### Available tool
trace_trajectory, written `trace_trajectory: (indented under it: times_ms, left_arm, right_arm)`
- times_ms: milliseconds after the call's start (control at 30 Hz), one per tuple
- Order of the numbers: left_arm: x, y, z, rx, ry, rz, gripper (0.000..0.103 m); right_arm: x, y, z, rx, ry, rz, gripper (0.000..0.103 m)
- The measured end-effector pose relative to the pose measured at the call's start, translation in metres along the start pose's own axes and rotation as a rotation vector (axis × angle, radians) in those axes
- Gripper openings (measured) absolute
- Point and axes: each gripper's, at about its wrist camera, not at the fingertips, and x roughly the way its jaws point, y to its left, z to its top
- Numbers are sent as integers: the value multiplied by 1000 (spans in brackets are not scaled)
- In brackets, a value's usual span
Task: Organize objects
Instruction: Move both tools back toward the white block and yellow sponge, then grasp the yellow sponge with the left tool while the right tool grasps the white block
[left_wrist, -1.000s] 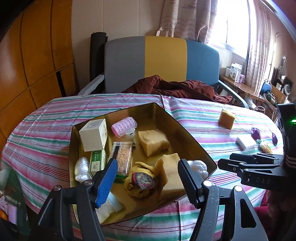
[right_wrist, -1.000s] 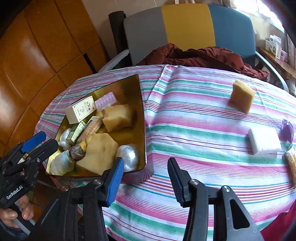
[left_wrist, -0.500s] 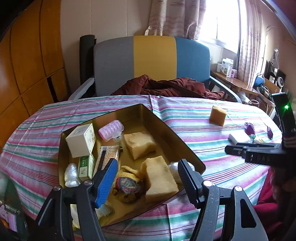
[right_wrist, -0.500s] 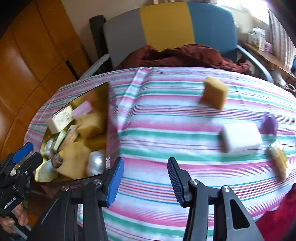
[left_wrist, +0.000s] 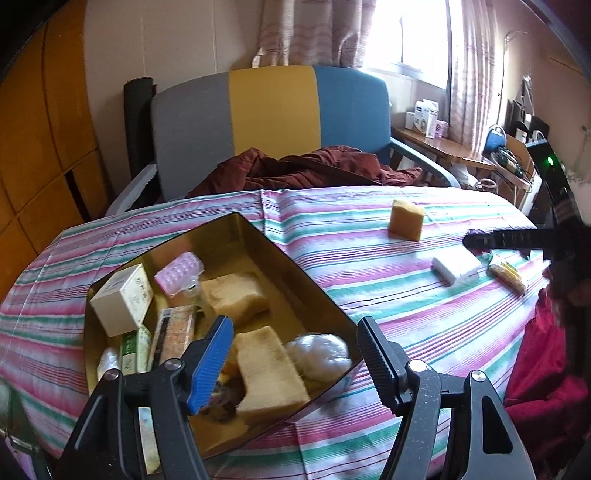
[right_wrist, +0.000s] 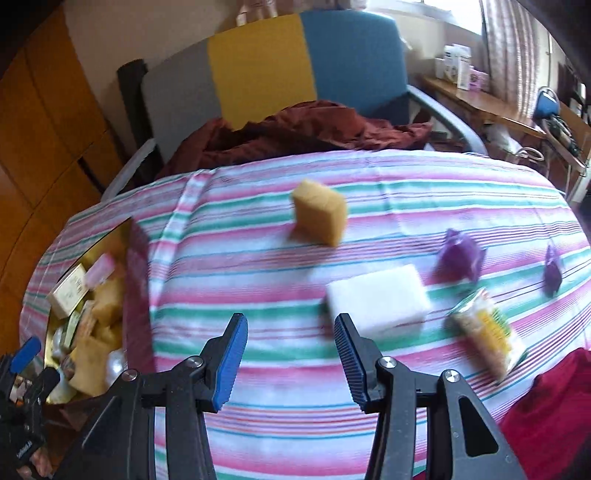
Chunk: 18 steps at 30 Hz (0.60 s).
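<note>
**Both grippers empty over the striped desk, gold box half filled**

Left wrist view: the left gripper (left_wrist: 295, 354) hangs over the near right corner of the gold box (left_wrist: 310, 286), its jaws spread and pinching nothing; they have just been opening a little further. The box sits on the left part of the desk (left_wrist: 369, 295), which is covered with a striped cloth. Inside the box lie a white carton (left_wrist: 122, 299) at the left, a pink blister pack (left_wrist: 179, 271) at the far side, two yellow sponges (left_wrist: 234, 297) in the middle and near, a white wrapped ball (left_wrist: 319, 354) in the near right corner, and some small packets along the left wall. Out on the cloth, well apart from the box, a yellow sponge block (left_wrist: 406, 219) stands far right, and nearer lie a white block (left_wrist: 456, 266) and a yellow snack packet (left_wrist: 506, 273). The right gripper (left_wrist: 502, 238) reaches in from the right edge above them.

Right wrist view: the picture is blurred by motion. The right gripper (right_wrist: 290, 354) has its jaws spread with only cloth between them. The white block (right_wrist: 376, 299) lies just beyond the right jaw, the snack packet (right_wrist: 487, 338) to its right, two purple wrapped items (right_wrist: 460, 254) farther right, and the sponge block (right_wrist: 321, 216) beyond. The gold box (right_wrist: 136, 280) is at the left edge, with the left gripper (right_wrist: 26, 365) at its near corner.
</note>
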Motion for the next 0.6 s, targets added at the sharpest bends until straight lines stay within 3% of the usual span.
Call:
trace_trajectory:
  times_ms: [300,467,600]
  left_arm:
    - [18,-21,11,31,24,-42,71]
    - [30,-33,20,44,40,-62,71]
    - [44,-44,33,43,60,-87,71]
  right_arm:
    - [15,-54,30,64,-41,-58,49]
    - [30,-90,26,161,-39,-64,49]
    - [43,-104,19,216,13,-37,49]
